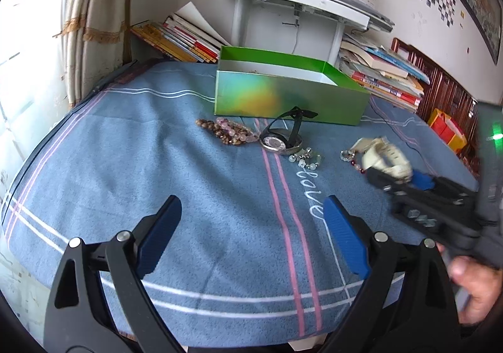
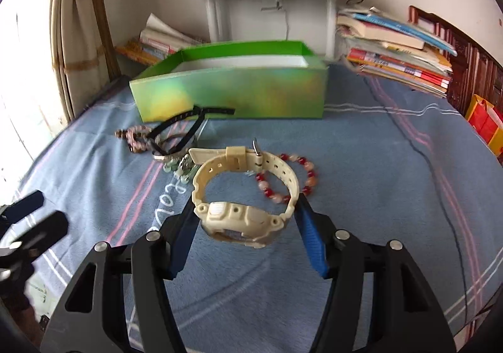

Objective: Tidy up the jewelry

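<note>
My right gripper is shut on a cream watch and holds it above the blue cloth; it also shows in the left wrist view. A red bead bracelet lies beyond it. A black-strap watch, a brown and pink bead bracelet and a pale green bead piece lie in front of the open green box. My left gripper is open and empty over the near cloth.
The blue striped cloth covers the table. Book stacks lie behind the box on both sides. A white desk stand rises at the back. A curtain hangs at left.
</note>
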{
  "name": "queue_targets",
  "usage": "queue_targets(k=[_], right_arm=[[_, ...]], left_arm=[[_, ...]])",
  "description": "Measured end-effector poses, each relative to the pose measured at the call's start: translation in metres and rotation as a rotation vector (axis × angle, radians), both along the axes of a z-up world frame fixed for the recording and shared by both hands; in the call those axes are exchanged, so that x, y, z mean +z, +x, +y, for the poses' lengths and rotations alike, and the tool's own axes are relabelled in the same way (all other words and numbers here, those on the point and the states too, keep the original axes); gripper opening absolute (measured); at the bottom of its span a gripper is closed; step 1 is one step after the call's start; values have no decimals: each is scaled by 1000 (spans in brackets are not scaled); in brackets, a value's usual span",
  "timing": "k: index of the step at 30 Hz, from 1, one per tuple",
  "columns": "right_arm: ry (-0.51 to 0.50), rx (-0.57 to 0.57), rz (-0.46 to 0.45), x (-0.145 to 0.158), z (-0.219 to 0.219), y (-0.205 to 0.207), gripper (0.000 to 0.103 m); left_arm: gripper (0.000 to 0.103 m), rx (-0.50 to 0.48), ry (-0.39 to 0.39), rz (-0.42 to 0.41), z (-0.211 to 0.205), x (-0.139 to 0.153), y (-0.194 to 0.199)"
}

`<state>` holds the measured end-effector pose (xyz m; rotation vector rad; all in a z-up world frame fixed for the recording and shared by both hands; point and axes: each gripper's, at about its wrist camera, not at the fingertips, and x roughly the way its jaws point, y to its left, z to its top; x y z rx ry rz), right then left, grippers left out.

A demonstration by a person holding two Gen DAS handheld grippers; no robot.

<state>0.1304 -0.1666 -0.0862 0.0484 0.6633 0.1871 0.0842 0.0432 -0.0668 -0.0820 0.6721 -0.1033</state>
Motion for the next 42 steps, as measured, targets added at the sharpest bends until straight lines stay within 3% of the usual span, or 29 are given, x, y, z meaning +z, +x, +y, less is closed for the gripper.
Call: queue_targets(k=[6, 9, 11, 13, 18, 19, 21, 23, 24, 33, 42], right_arm=[[34, -19, -26, 9, -23, -11, 60], [46, -22, -23, 9, -30, -11, 60], [53, -20, -19, 8, -34, -10, 60], [57, -15, -21, 8, -35, -10, 60], [67, 5, -17, 5, -35, -12, 60], [70, 7, -17, 5, -36, -12, 60], [74, 10, -18, 5, -37, -12, 60], [78, 10, -18, 4, -39, -12, 60], [78, 10, -18, 5, -40, -12, 60], [81, 7, -41, 12, -41, -21, 60], [63, 48, -76, 22, -25, -46, 60]], left_arm=[[90, -69, 55, 45, -31, -4, 33], [83, -108, 87, 75, -50, -7, 50], [70, -117, 128, 113, -64, -15, 68], [59, -125, 116, 157, -69, -20, 83], [49, -119, 128, 215, -75, -28, 107], [41, -120, 124, 224, -76, -30, 110], [37, -112, 123, 220, -76, -32, 113], [14, -113, 123, 220, -78, -32, 115], [7, -113, 110, 223, -77, -31, 115], [7, -124, 53, 147, -66, -15, 74], [6, -94, -4, 37, -31, 25, 11]])
